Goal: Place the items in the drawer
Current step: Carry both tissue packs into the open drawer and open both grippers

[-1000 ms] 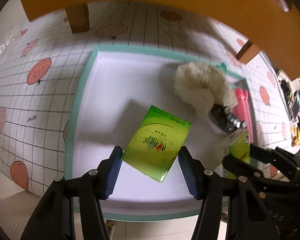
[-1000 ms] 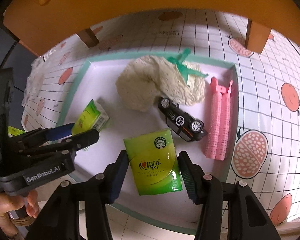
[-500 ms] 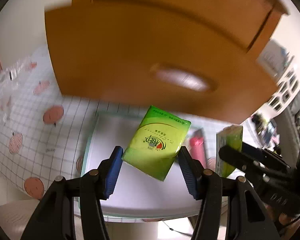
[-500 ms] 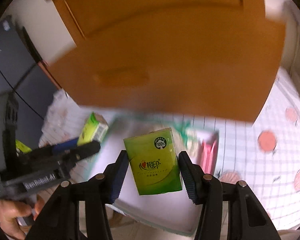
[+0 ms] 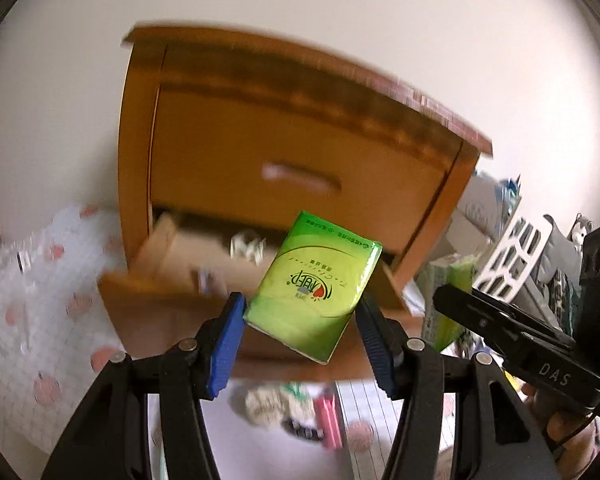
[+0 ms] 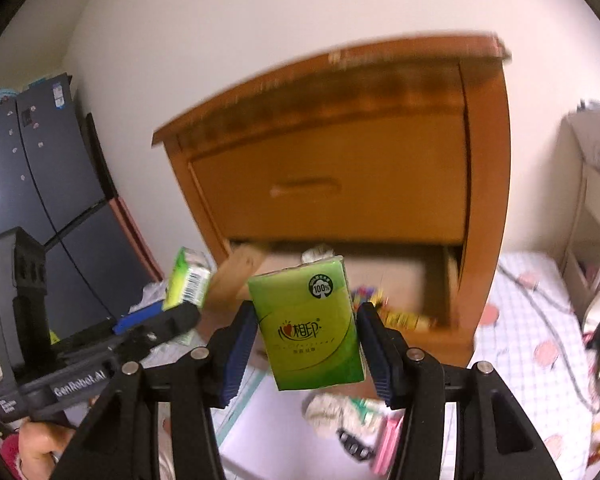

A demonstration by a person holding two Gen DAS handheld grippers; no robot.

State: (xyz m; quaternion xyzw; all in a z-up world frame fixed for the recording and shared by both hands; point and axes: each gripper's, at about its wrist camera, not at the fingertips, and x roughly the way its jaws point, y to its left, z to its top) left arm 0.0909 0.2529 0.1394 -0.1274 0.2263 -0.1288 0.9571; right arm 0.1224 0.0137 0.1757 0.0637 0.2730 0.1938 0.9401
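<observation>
My left gripper (image 5: 300,304) is shut on a green tissue pack (image 5: 312,284), held tilted in the air. Behind it stands a wooden cabinet whose lower drawer (image 5: 172,312) is pulled out, with small items blurred inside. In the right wrist view my right gripper (image 6: 306,316) is shut on a second green tissue pack (image 6: 308,324), upright, in front of the same open drawer (image 6: 404,280). Each gripper shows in the other's view: the right gripper (image 5: 480,320) with its pack (image 5: 448,292), and the left gripper (image 6: 160,320) with its pack (image 6: 188,280).
Below lies a white tray (image 6: 268,432) holding a cream knitted item (image 6: 336,412), a toy car (image 6: 352,444) and pink pieces (image 6: 388,444). The upper drawer (image 6: 328,184) is closed. A dark fridge (image 6: 40,168) stands left, shelves (image 6: 596,208) right.
Both grippers have risen from the tray with their green packs and tilted upward. They now face the cabinet's open lower drawer, and the tray has dropped to the bottom of both views.
</observation>
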